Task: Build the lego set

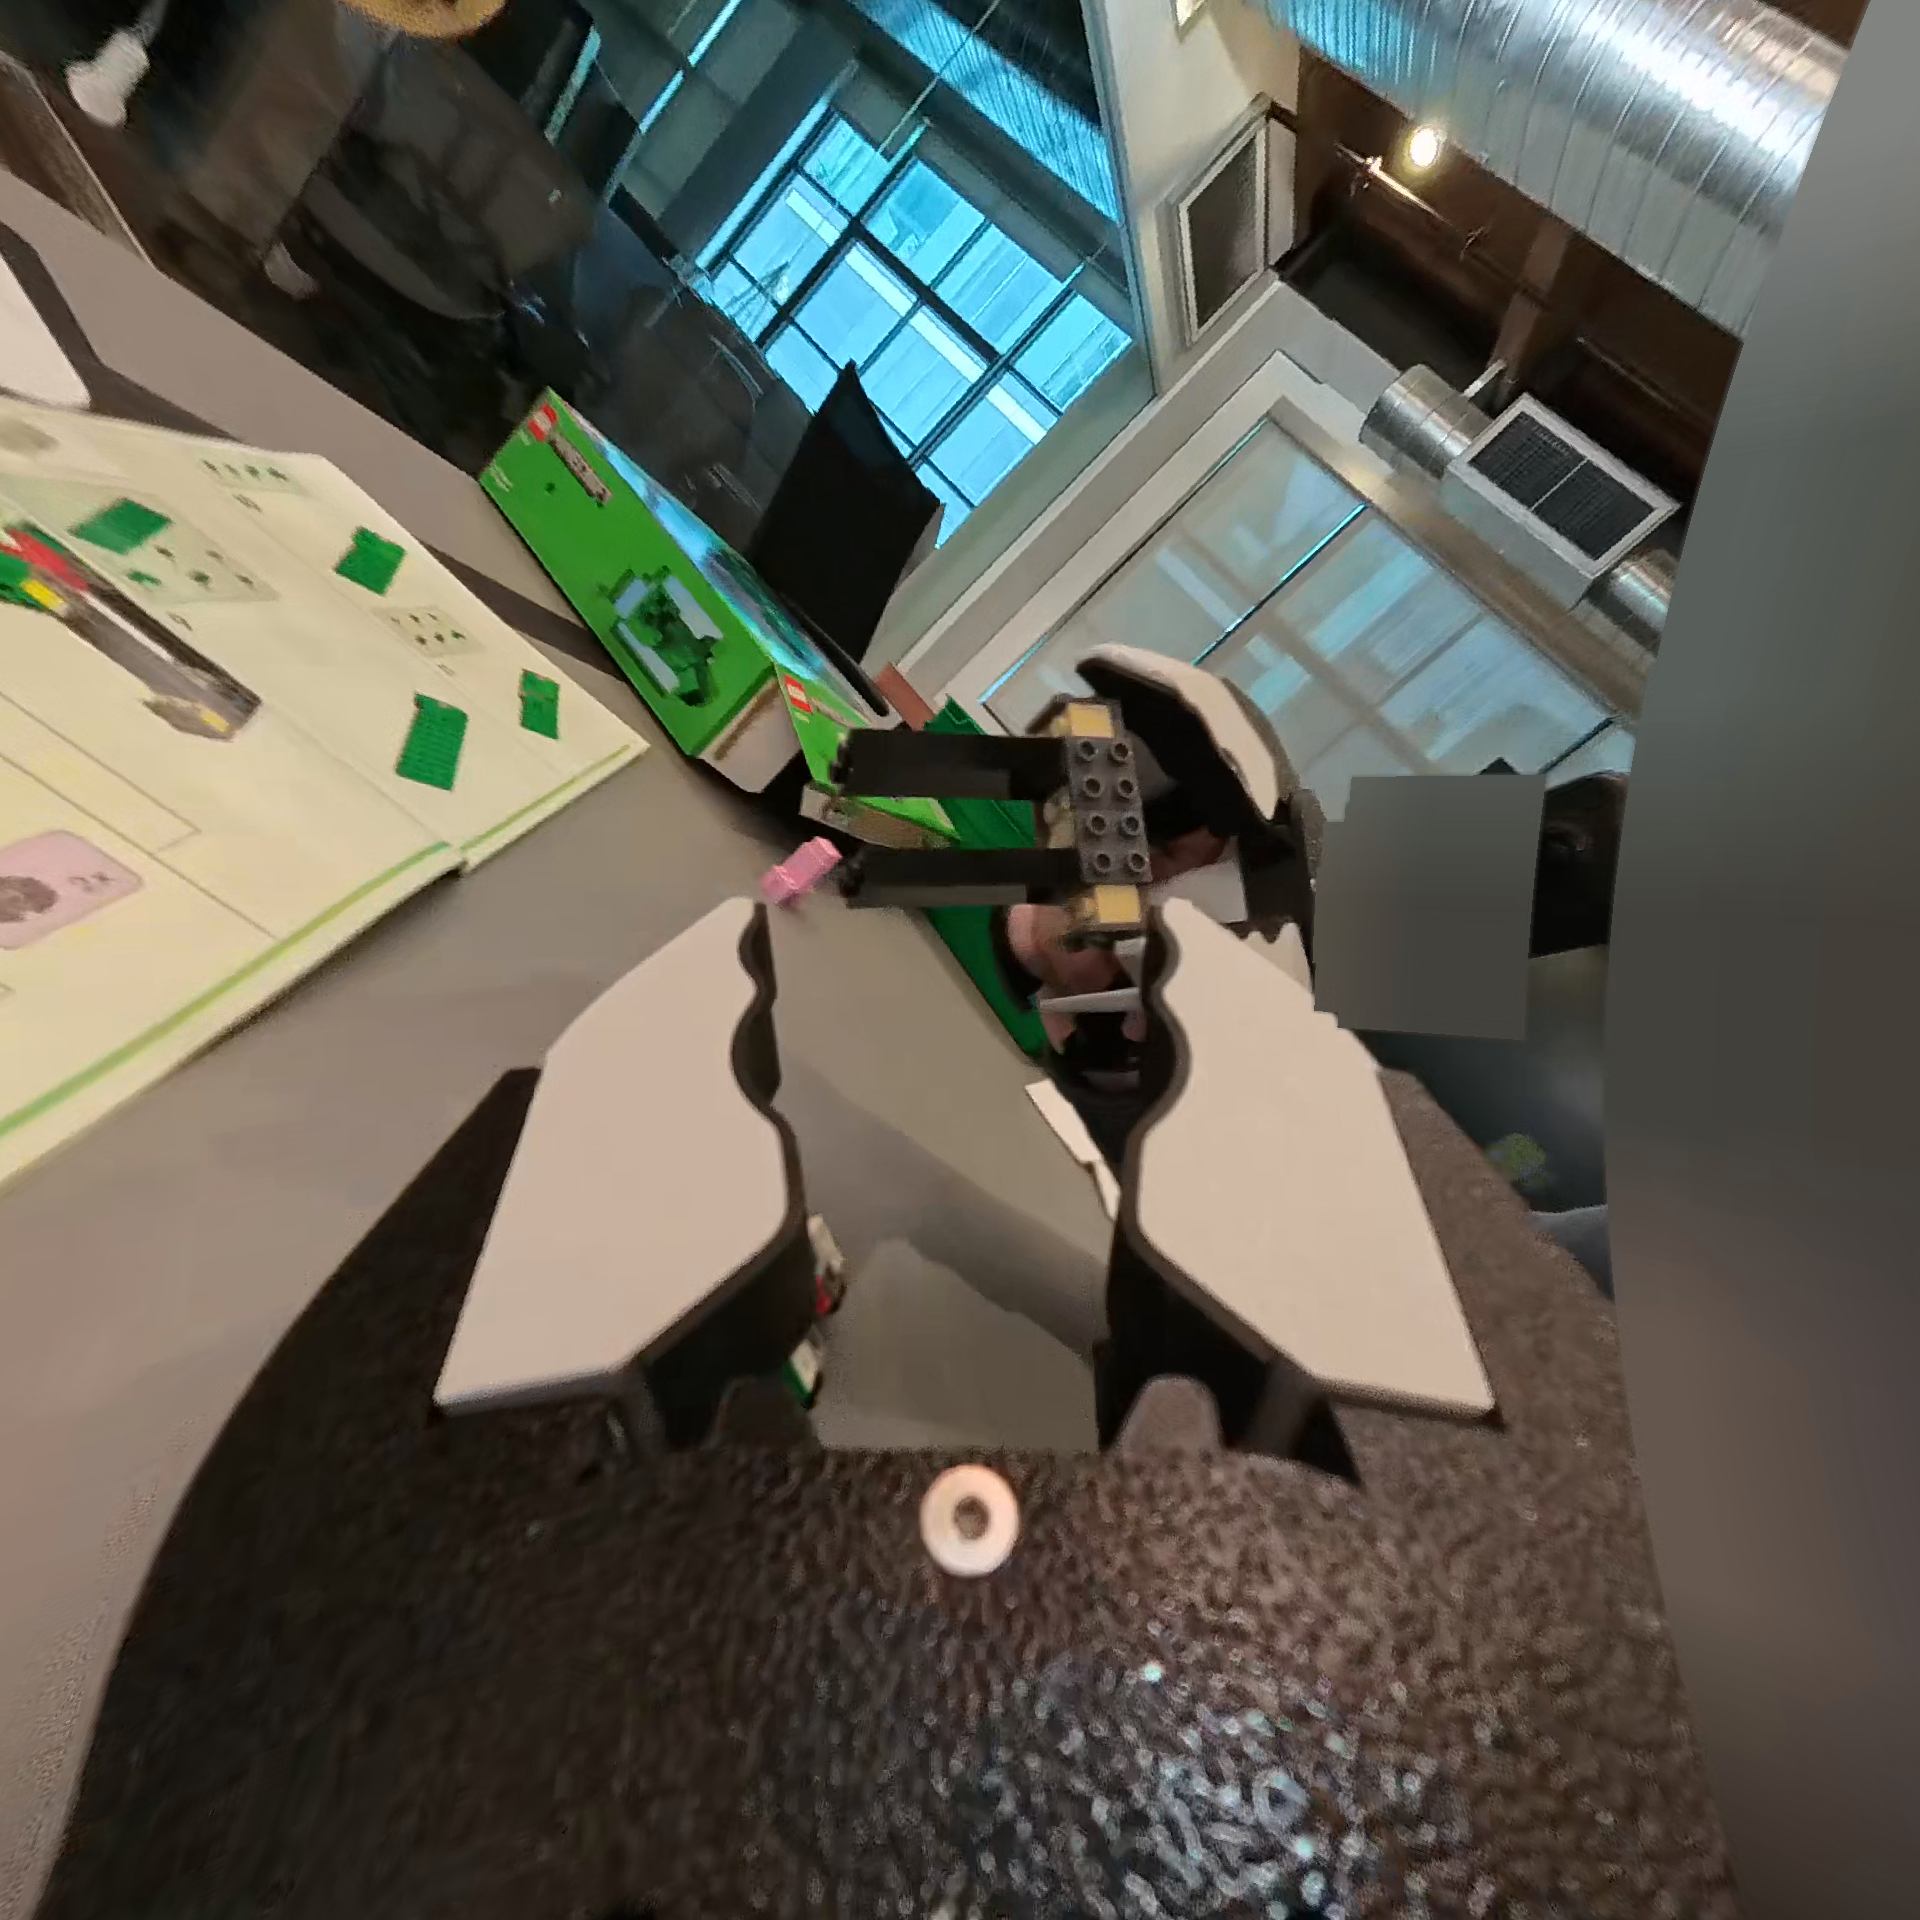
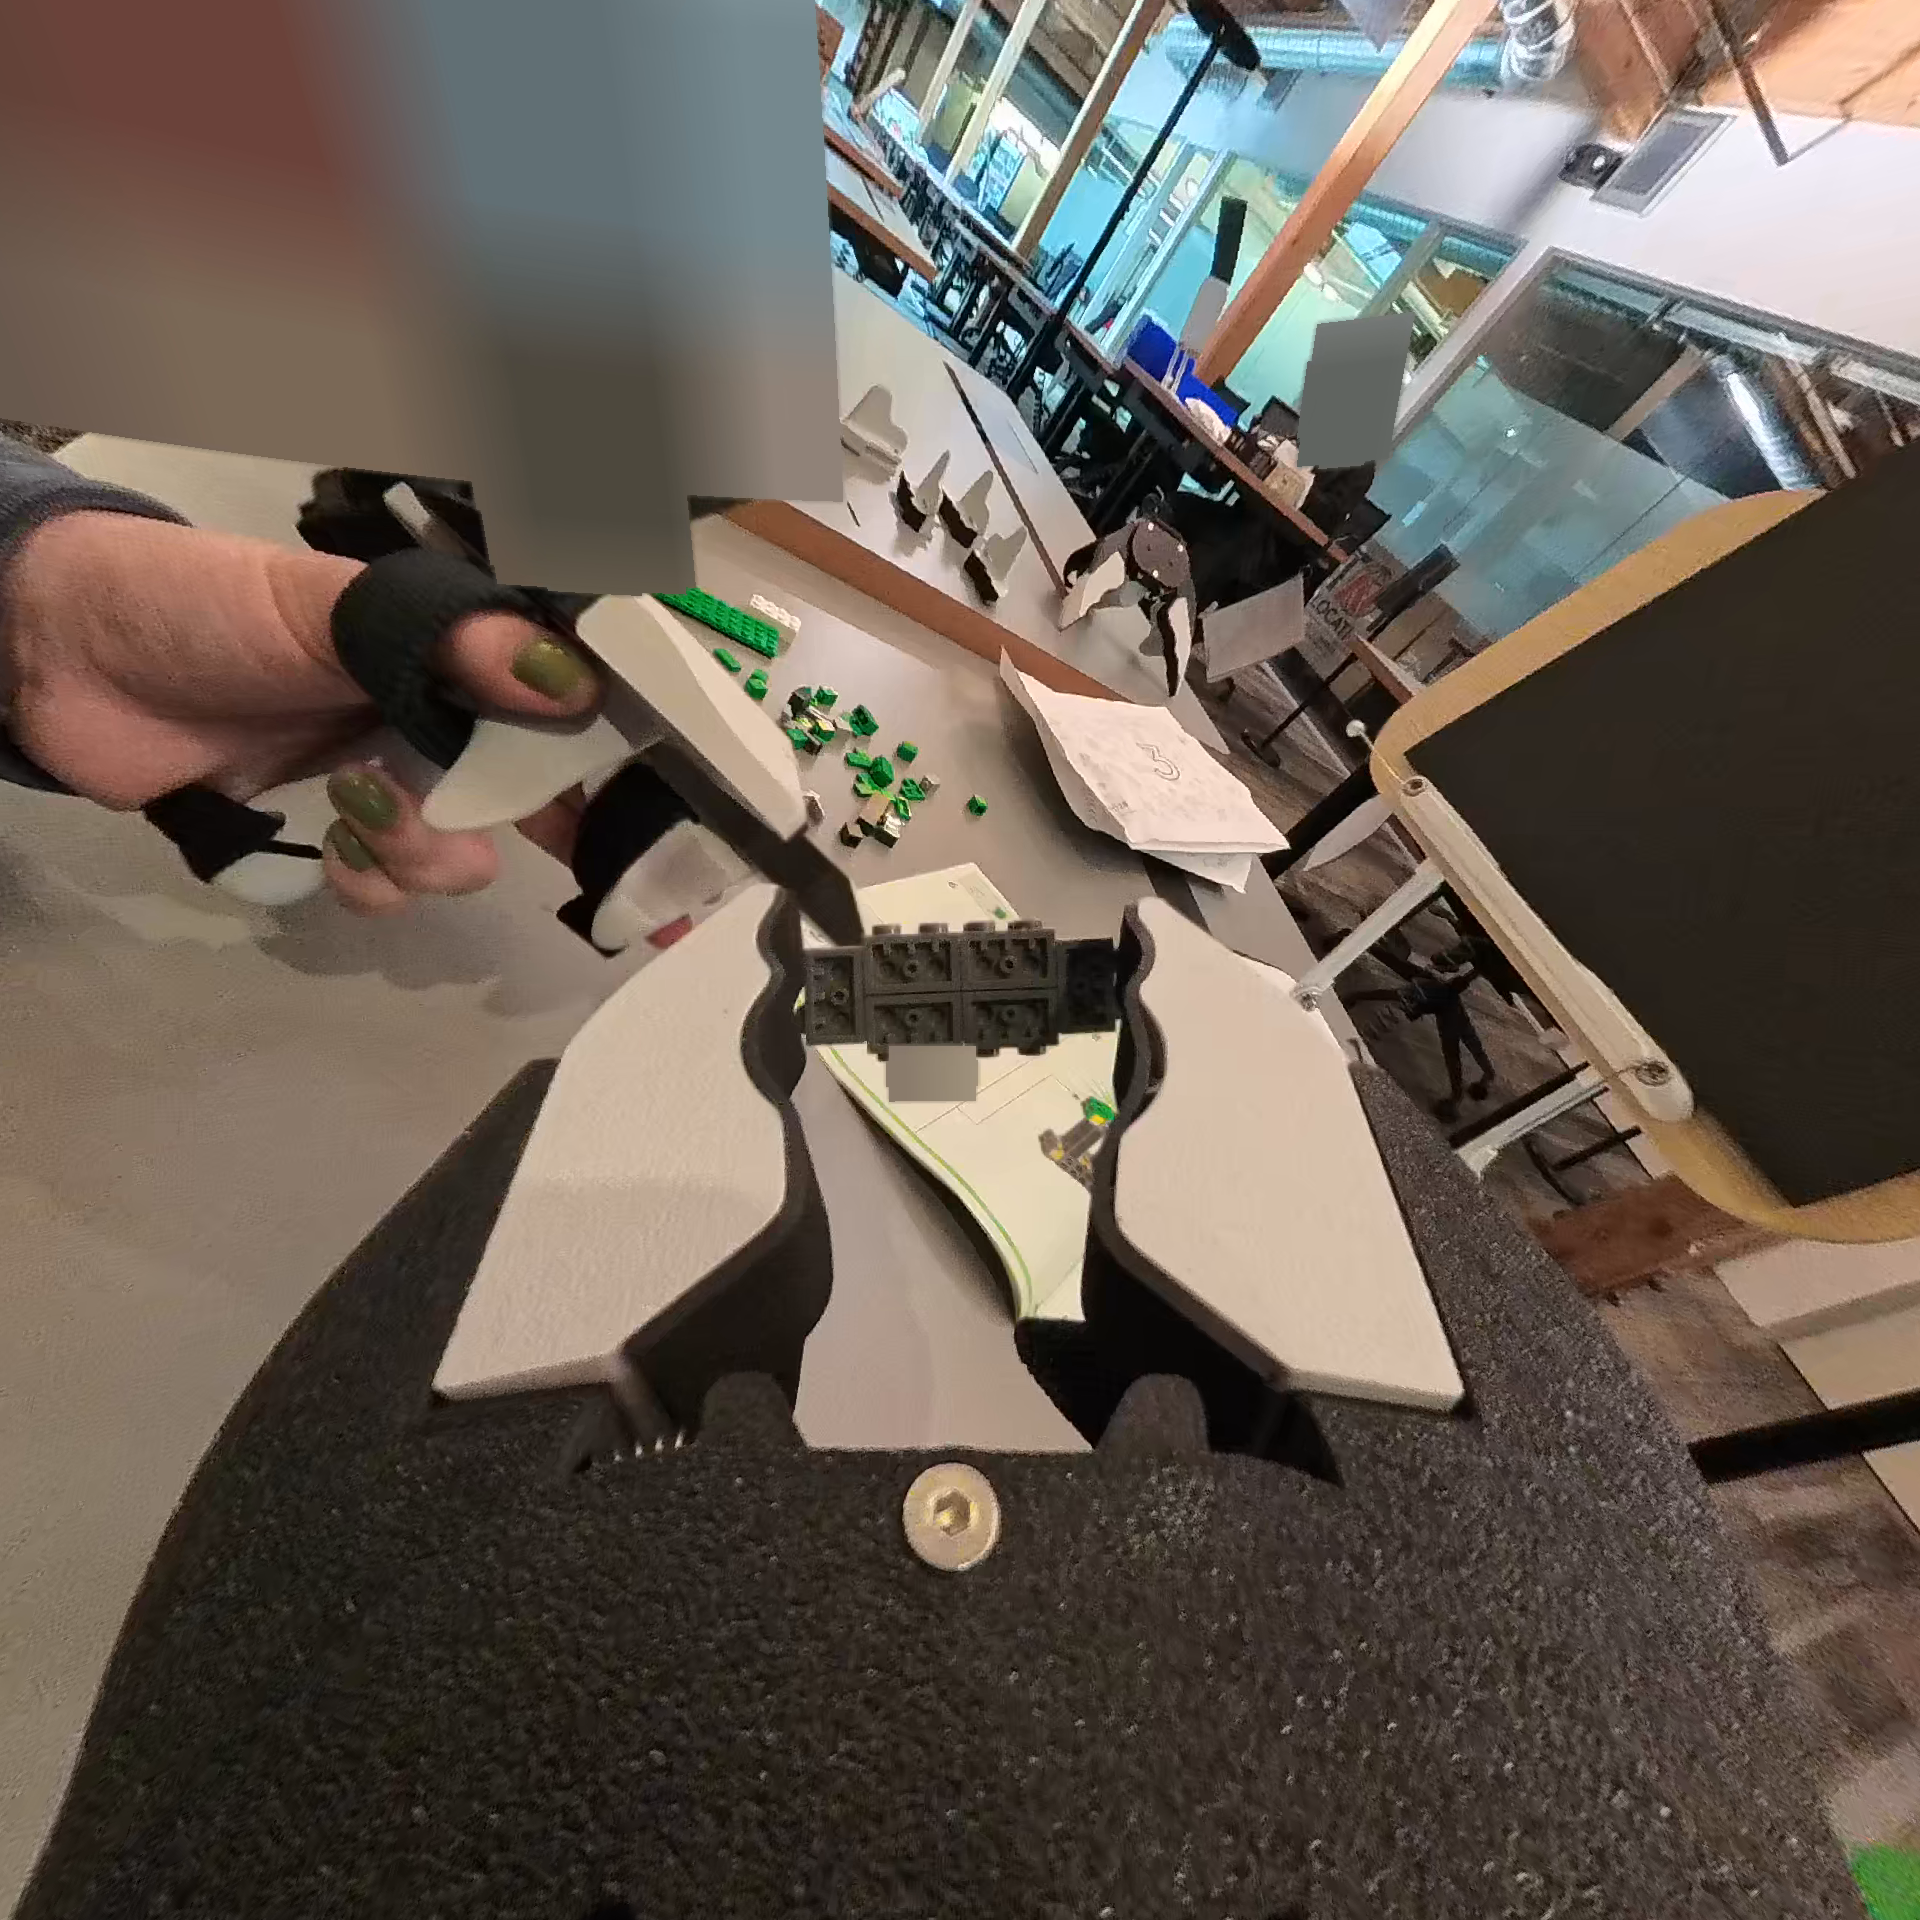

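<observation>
My right gripper [image 2: 961, 987] is shut on a dark grey Lego assembly [image 2: 961, 992], held by its two ends above the open instruction booklet [image 2: 977, 1153]. In the left wrist view the assembly [image 1: 1107, 810] shows studs, tan end pieces and two long black bars [image 1: 935, 764] that point left. My left gripper [image 1: 961, 935] is open and empty, just short of the assembly. In the right wrist view a hand holds the left gripper [image 2: 738, 914], and one black fingertip [image 2: 831, 904] touches the assembly's left end.
Loose green and tan pieces [image 2: 862, 769] and a green plate [image 2: 727, 623] lie on the grey table [image 2: 260, 1039]. A crumpled paper bag [image 2: 1132, 779], a green Lego box [image 1: 644, 582], a pink piece [image 1: 800, 873] and spare gripper parts [image 2: 966, 520] lie around. A black panel [image 2: 1662, 831] stands to the right.
</observation>
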{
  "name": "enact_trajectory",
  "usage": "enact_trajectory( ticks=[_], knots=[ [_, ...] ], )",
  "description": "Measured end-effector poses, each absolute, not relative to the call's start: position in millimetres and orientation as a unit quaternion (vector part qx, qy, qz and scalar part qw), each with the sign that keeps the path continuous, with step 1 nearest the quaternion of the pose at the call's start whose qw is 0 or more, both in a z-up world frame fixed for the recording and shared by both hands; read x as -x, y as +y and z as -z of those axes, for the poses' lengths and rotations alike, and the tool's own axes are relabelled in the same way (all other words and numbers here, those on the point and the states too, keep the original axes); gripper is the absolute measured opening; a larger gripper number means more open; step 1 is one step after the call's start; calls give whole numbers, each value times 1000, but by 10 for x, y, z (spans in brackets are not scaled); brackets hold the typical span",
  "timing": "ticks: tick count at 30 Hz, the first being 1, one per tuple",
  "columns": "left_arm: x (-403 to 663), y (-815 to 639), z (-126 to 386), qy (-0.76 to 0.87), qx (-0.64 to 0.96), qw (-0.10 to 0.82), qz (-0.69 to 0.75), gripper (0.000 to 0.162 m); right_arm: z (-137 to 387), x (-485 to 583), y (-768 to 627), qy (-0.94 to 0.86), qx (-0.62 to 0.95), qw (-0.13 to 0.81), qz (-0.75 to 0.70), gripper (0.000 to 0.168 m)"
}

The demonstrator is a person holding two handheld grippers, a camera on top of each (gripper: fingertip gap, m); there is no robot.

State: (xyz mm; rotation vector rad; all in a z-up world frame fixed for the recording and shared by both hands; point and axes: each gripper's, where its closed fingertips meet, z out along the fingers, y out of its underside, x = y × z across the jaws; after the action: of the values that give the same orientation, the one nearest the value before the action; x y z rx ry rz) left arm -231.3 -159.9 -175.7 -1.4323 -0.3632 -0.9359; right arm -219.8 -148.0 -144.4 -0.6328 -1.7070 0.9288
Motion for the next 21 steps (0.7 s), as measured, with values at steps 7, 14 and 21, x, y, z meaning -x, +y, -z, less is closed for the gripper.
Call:
enact_trajectory(
  ticks=[7,14,21],
  knots=[
    [2126,-1562,1738,-175,589,601,511,67,1378,2203,-1482,-693,264,532,-409,57],
    [2014,-1547,1591,-174,510,579,612,71,1216,2196,-1493,-676,253,547,-424,57],
    [2033,-1564,1329,-176,367,550,729,74,1022,2159,-1657,-663,218,557,-450,57]
  ],
)
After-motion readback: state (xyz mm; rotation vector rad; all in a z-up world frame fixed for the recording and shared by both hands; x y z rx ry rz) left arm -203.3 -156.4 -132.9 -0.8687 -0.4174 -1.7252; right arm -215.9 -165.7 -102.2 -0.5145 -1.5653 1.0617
